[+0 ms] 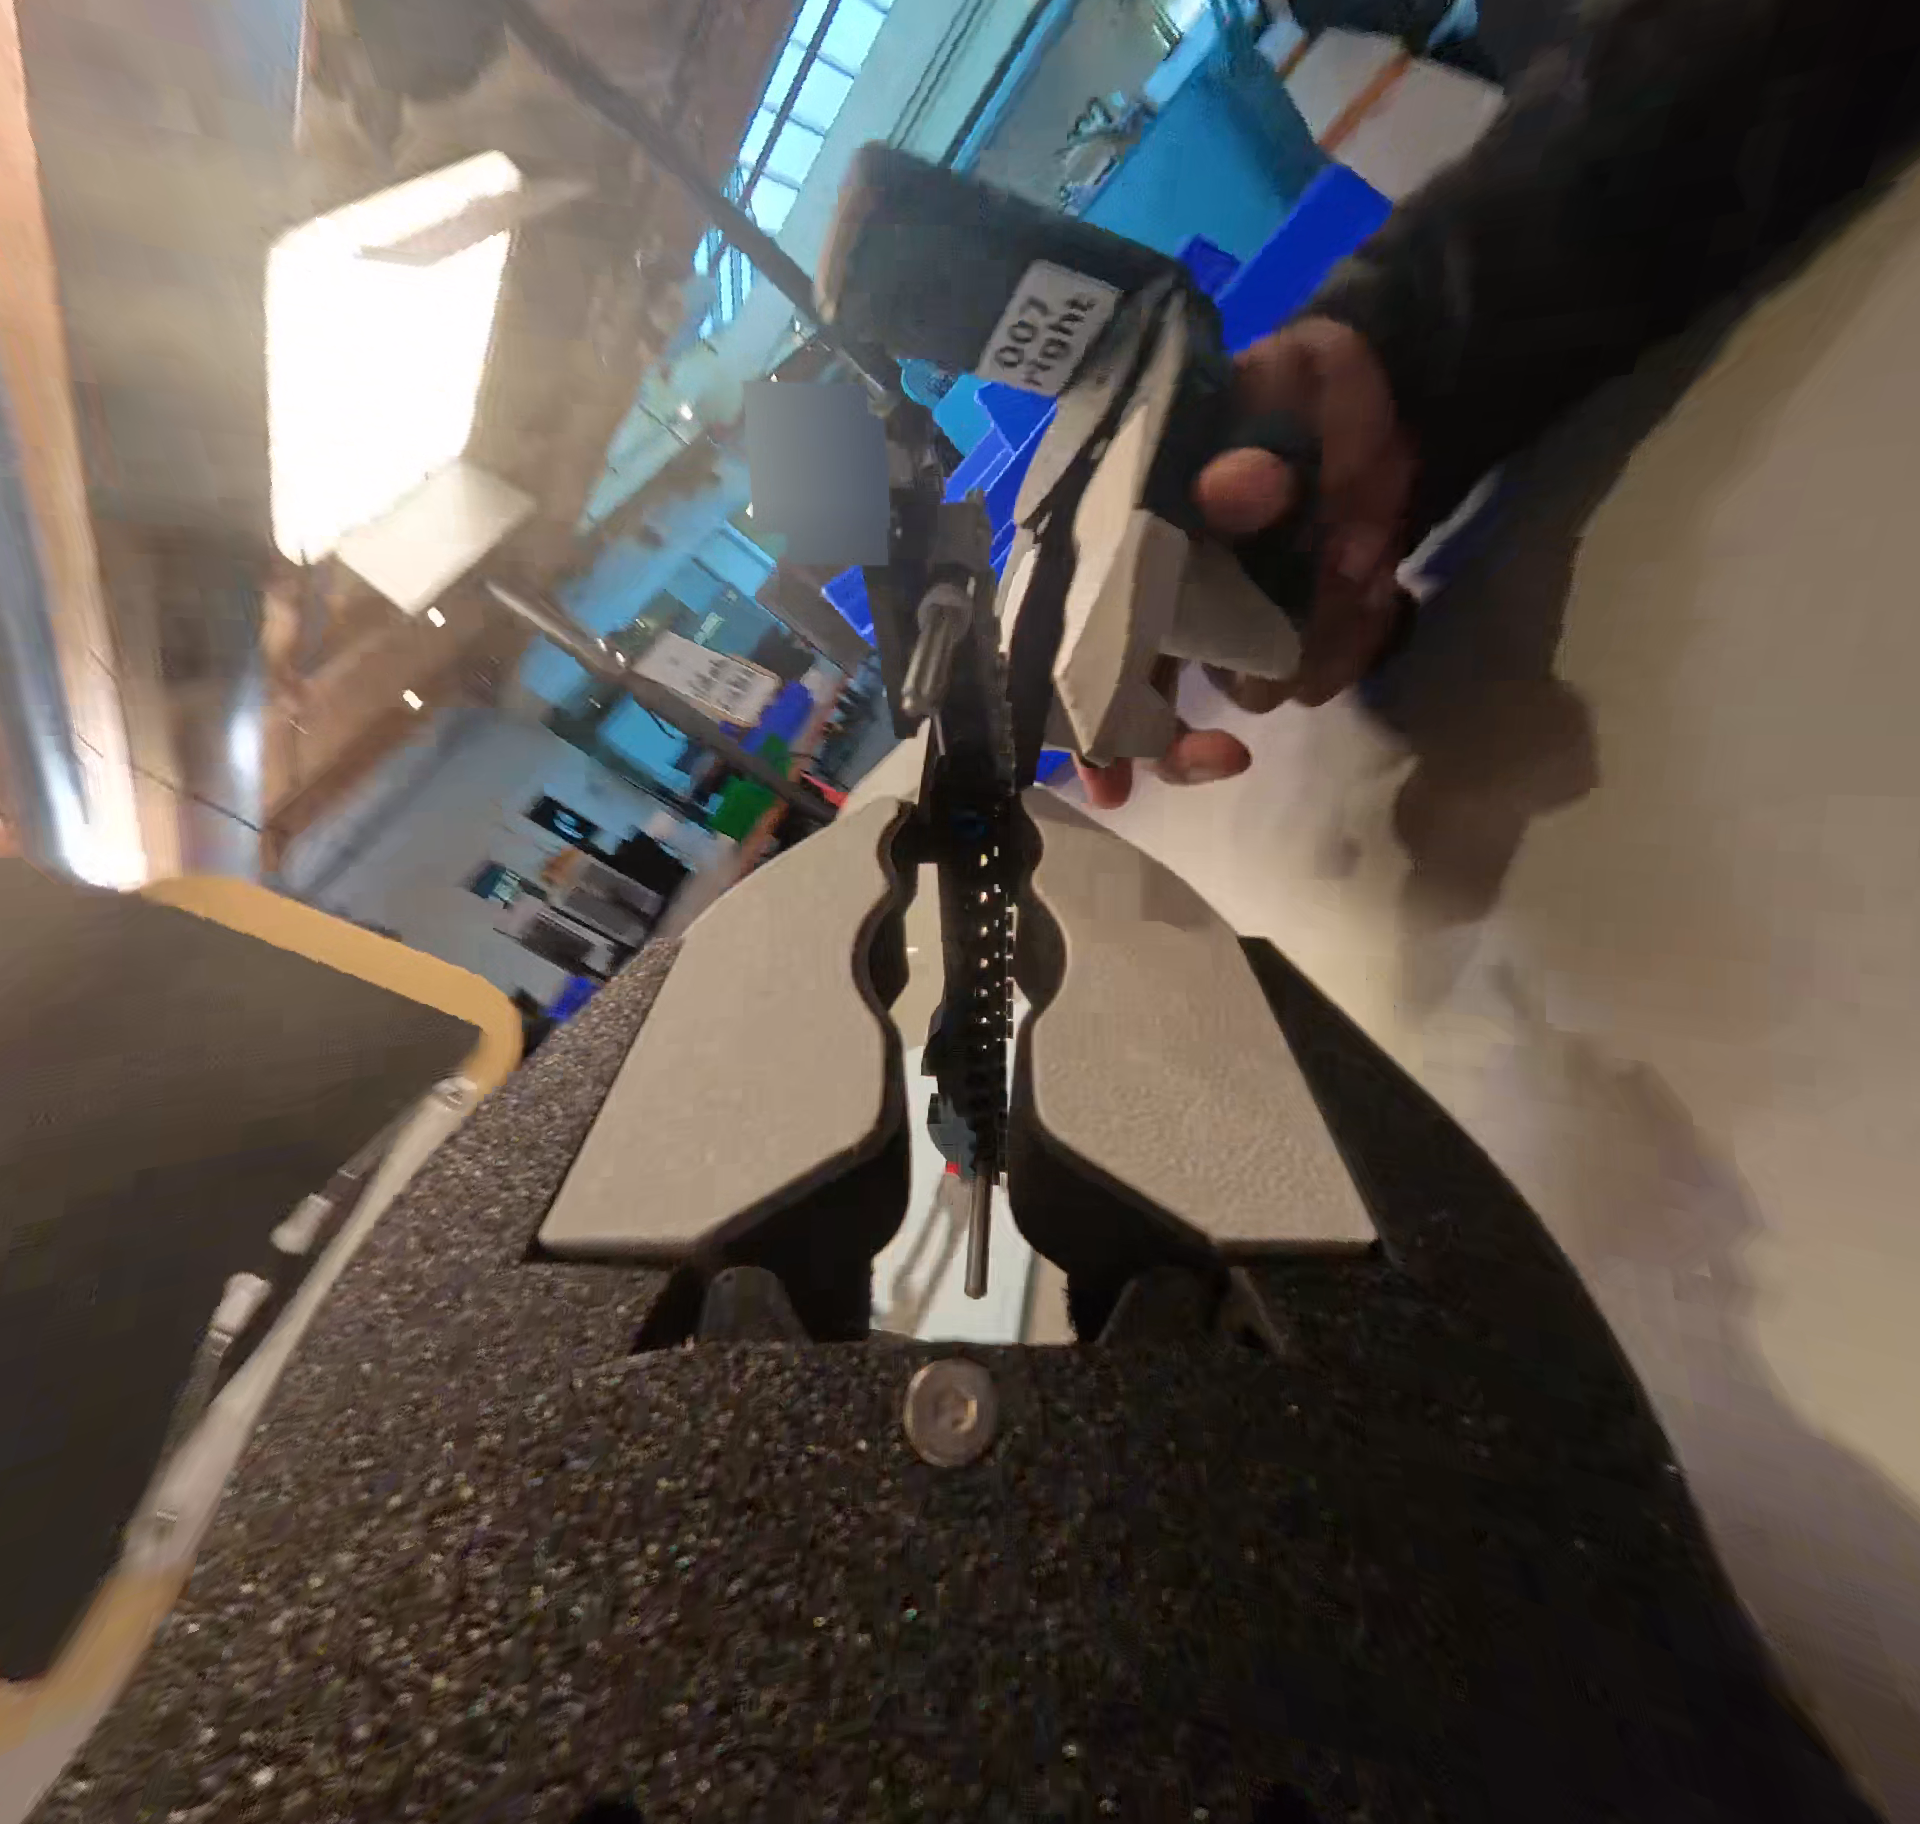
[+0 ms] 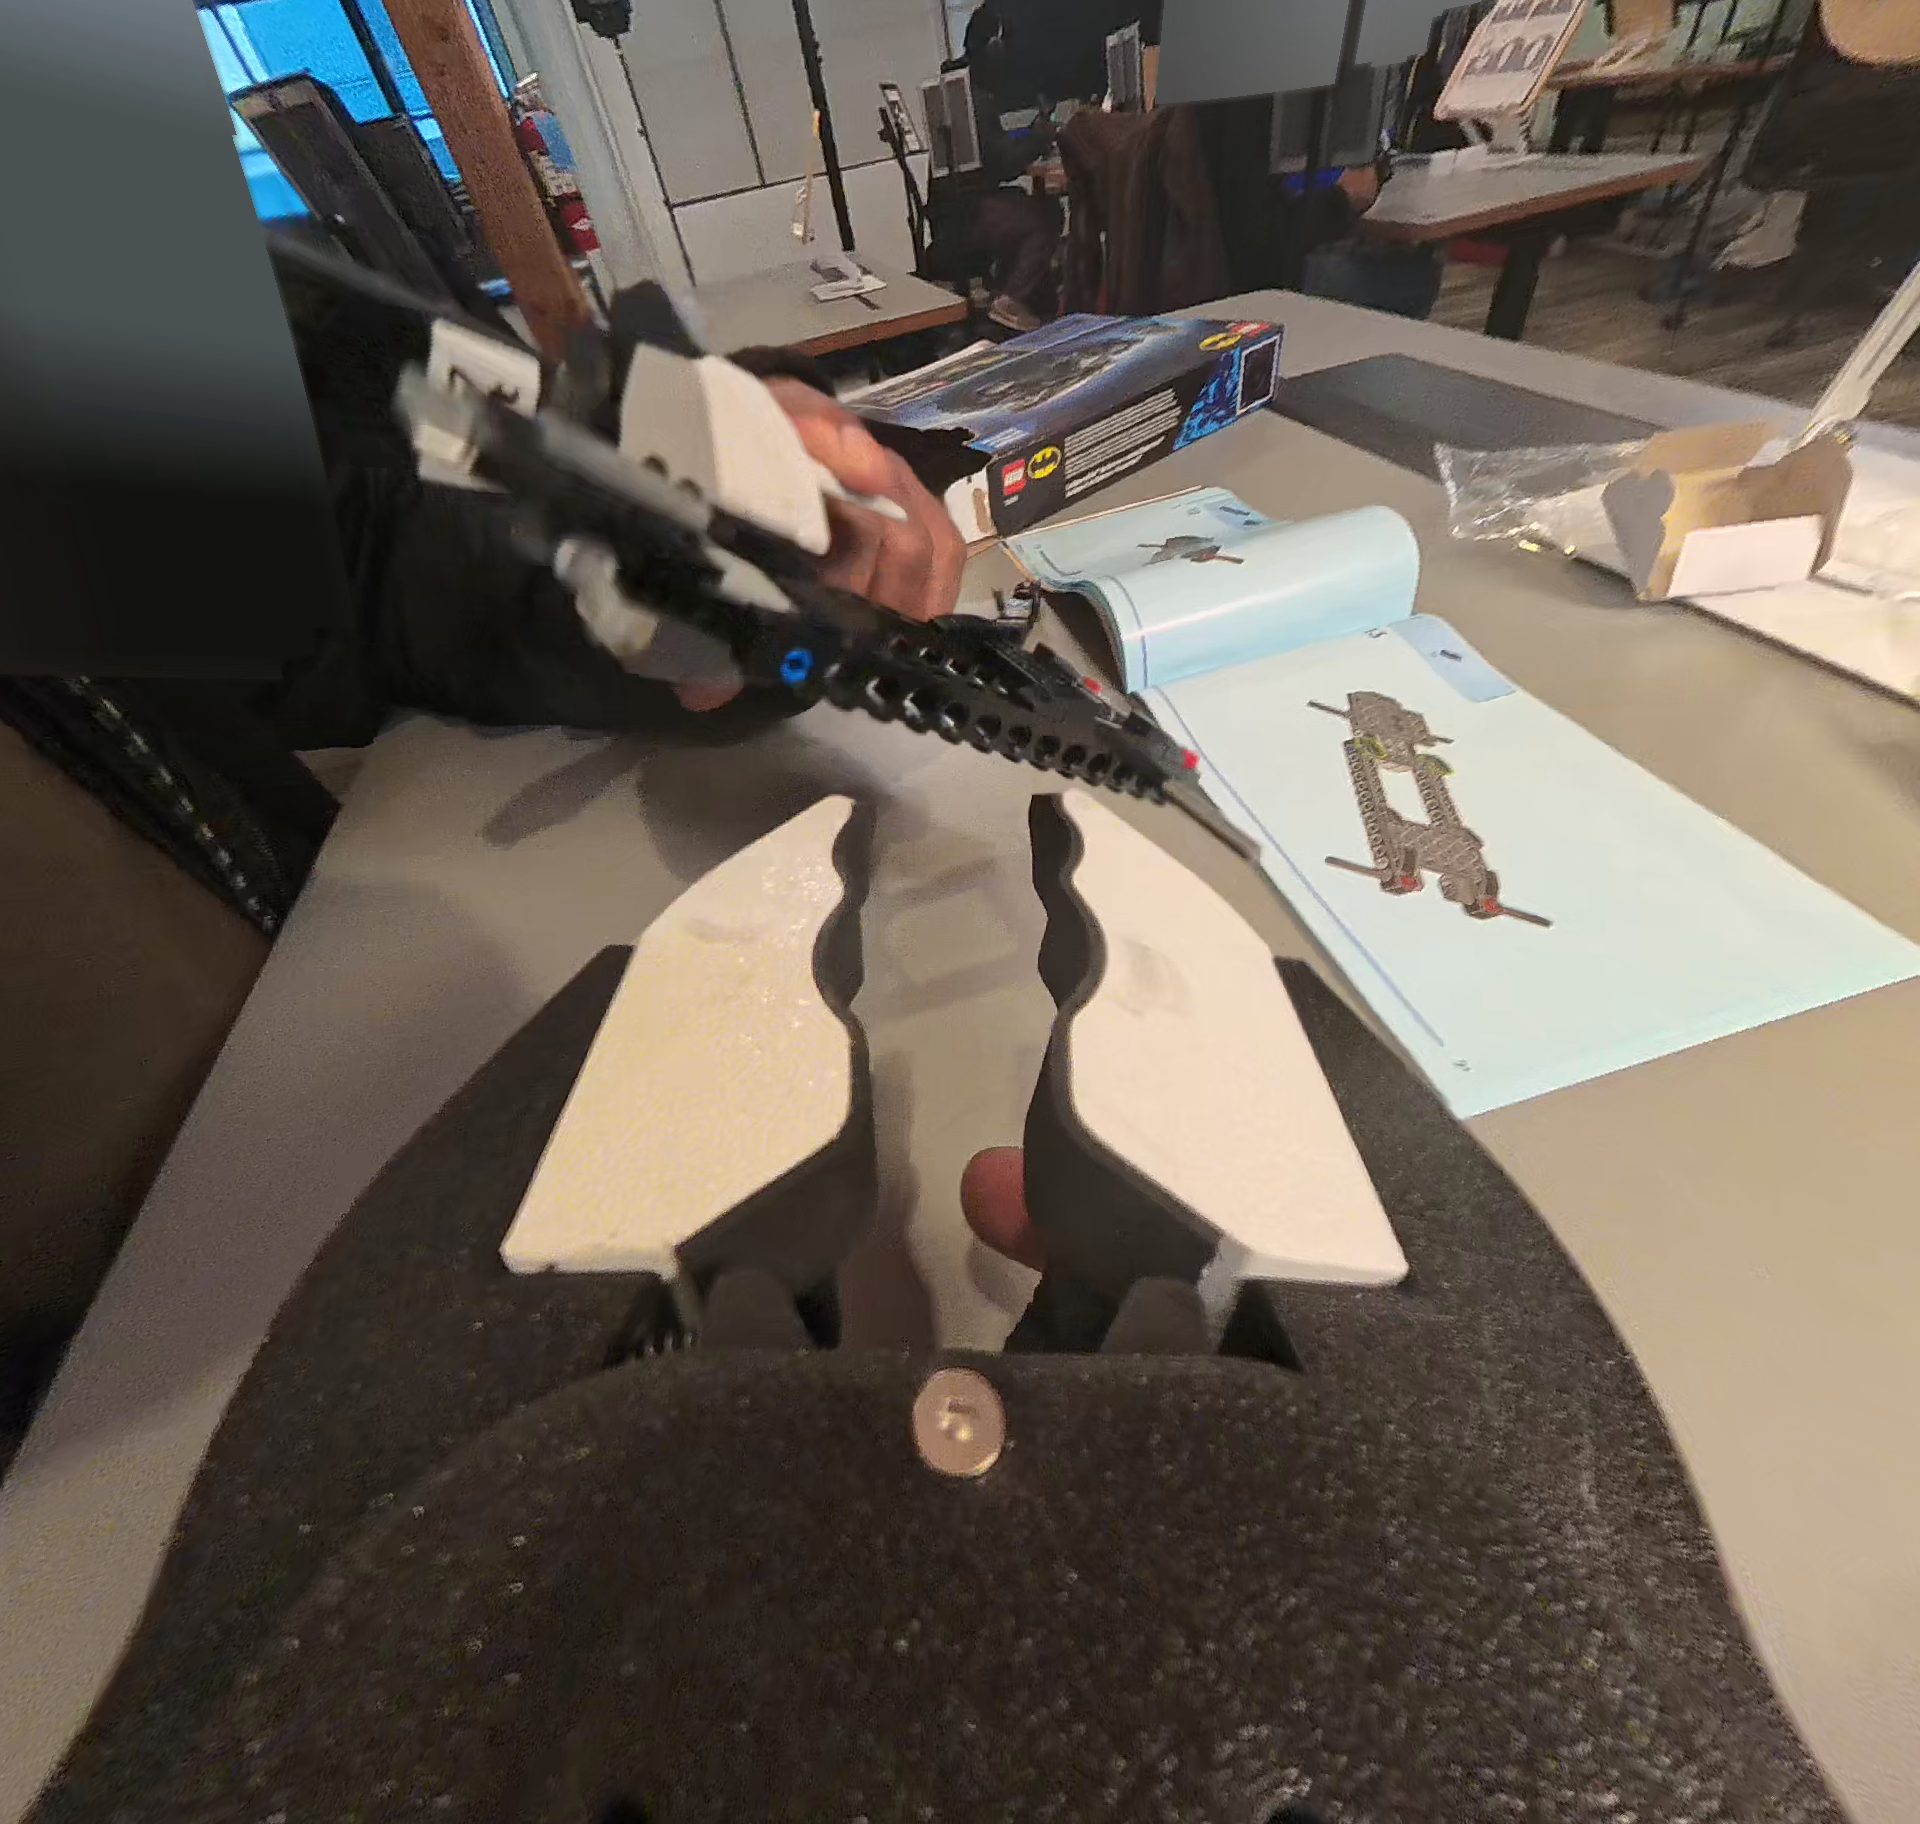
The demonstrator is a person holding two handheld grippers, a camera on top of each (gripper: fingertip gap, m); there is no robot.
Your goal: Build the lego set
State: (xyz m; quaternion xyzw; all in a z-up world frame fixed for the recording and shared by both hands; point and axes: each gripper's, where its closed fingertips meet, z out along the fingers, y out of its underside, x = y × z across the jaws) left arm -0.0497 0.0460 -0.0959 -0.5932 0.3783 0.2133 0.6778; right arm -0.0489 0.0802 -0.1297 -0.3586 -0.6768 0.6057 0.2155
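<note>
My left gripper [image 1: 961,829] is shut on a long black brick assembly [image 1: 971,995] of perforated beams with a grey axle at its near end. The assembly runs lengthwise between both pads. In the right wrist view the left gripper [image 2: 665,486] holds this assembly [image 2: 997,704] tilted above the table, its red-tipped end pointing right. My right gripper [image 2: 945,818] is open and empty, its fingertips just short of and below the assembly. It also shows in the left wrist view [image 1: 1112,569], held by a hand beside the assembly's far end.
An open pale blue instruction booklet [image 2: 1558,839] lies on the grey table [image 2: 1662,1255] to the right. A dark set box [image 2: 1091,403] lies behind it. A small cardboard box [image 2: 1735,517] and a clear bag [image 2: 1527,486] are at far right. A black chair [image 1: 208,1099] is at left.
</note>
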